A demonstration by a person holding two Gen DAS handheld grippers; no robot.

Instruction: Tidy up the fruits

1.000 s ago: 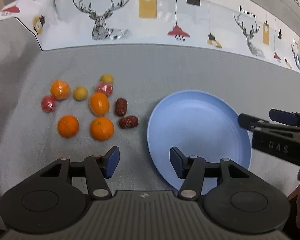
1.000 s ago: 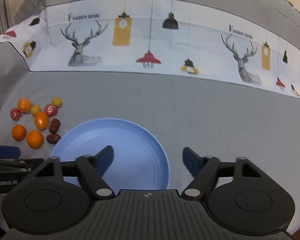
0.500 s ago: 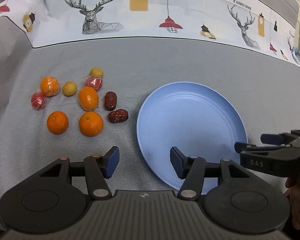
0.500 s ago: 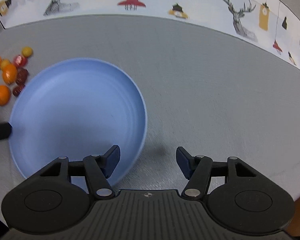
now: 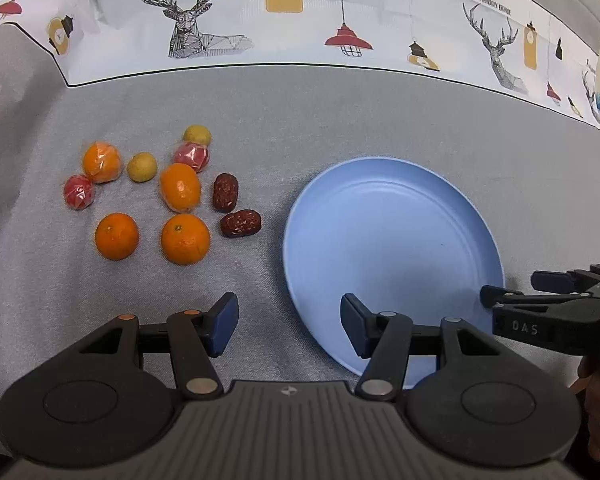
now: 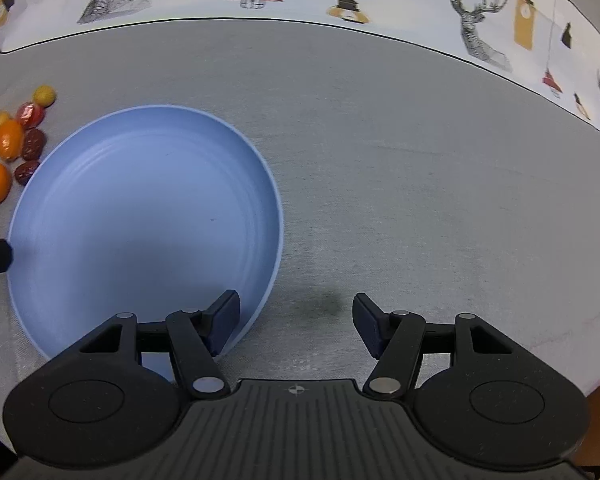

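A grey cloth (image 5: 340, 120) is covering the bench, with a white strip printed with deer and lamps (image 5: 284, 8) running along its far edge. On it the round blue plate (image 5: 392, 248) is lying flat and bare, sitting right of the fruit in the left wrist view. The left claw (image 5: 288, 324) is hovering low over the cloth with its jaws standing apart and nothing between them, its right finger over the plate's near rim. The right claw (image 6: 296, 326) is hanging at the plate's right edge, also parted and gripping nothing, its left finger over the rim and its right finger over bare cloth. Left of the plate, well apart from it, the fruit is lying in a loose cluster: two round oranges (image 5: 185, 239) in the near row, an oval one (image 5: 180, 187) behind them with its long axis running away from the camera, a wrapped orange (image 5: 101, 161) further left. Two dark red dates (image 5: 240, 223) are lying nearest the plate, one lengthwise left to right, the other (image 5: 225, 192) pointing away. Two red wrapped sweets (image 5: 191, 156) and two small yellow fruits (image 5: 141, 166) are filling the back.
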